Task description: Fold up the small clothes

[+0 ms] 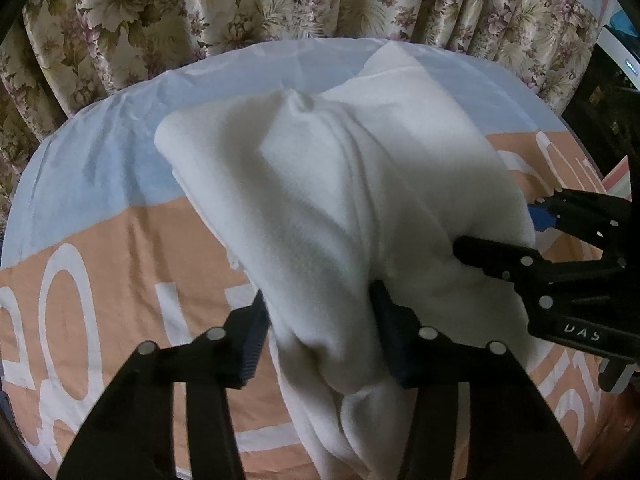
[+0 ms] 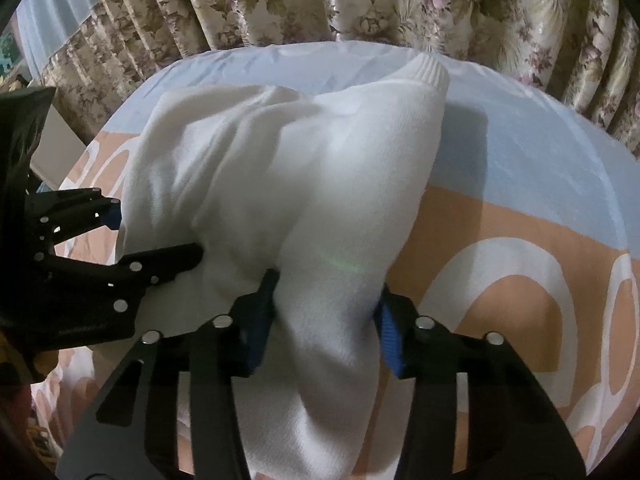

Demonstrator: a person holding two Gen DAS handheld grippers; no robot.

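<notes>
Gripping the white garment (image 1: 340,184) with both tools, left tool (image 1: 320,340) and right tool (image 2: 326,320) clamped on bunched cloth, the person must next lift and lay 1 fold.

I see a plain white garment (image 1: 340,184) on a bedsheet (image 1: 120,240) banded pale blue and peach with white lettering; beige curtains (image 1: 200,0) carry mauve flowers; my black fingers (image 2: 256,336) wear blue pads.
</notes>
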